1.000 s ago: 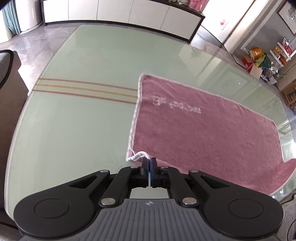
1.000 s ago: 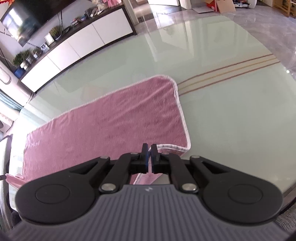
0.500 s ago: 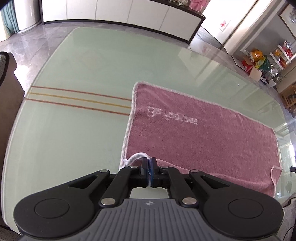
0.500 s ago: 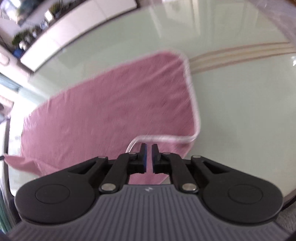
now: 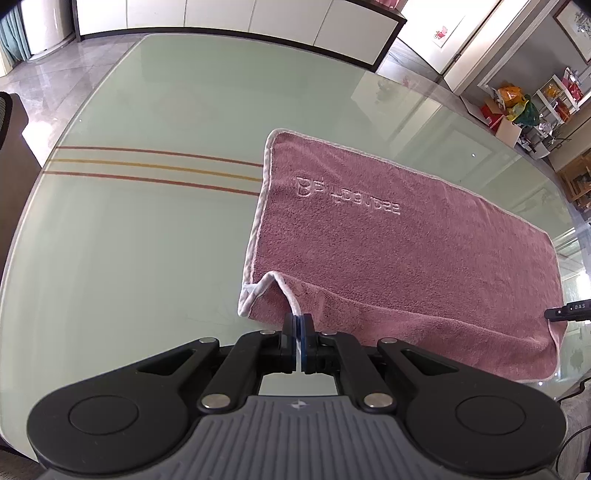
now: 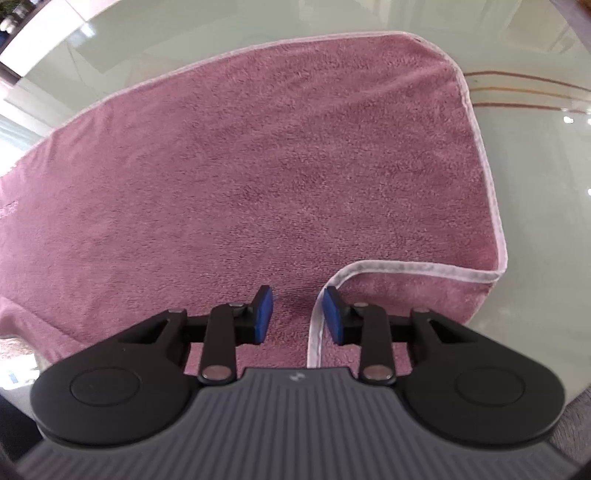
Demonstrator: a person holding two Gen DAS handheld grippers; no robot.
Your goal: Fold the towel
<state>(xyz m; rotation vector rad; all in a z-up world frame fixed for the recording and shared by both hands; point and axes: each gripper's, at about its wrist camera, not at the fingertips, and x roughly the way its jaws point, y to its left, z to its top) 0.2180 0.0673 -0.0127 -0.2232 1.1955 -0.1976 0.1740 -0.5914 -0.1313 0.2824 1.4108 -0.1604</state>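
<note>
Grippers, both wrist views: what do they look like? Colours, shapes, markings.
The two match. The left gripper and right gripper each have a grey ribbed body with a small star-like logo at its front edge, flanked by two black rounded lobes with inset discs. Black linkage arms with silver pivot pins carry fingers faced with blue pads. No cables, sleeves or hands show on either.

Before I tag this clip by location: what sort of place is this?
Most likely a home living or dining room. A pink towel lies on a large glass table, with a long white sideboard along the wall and cluttered shelves beyond a doorway.
</note>
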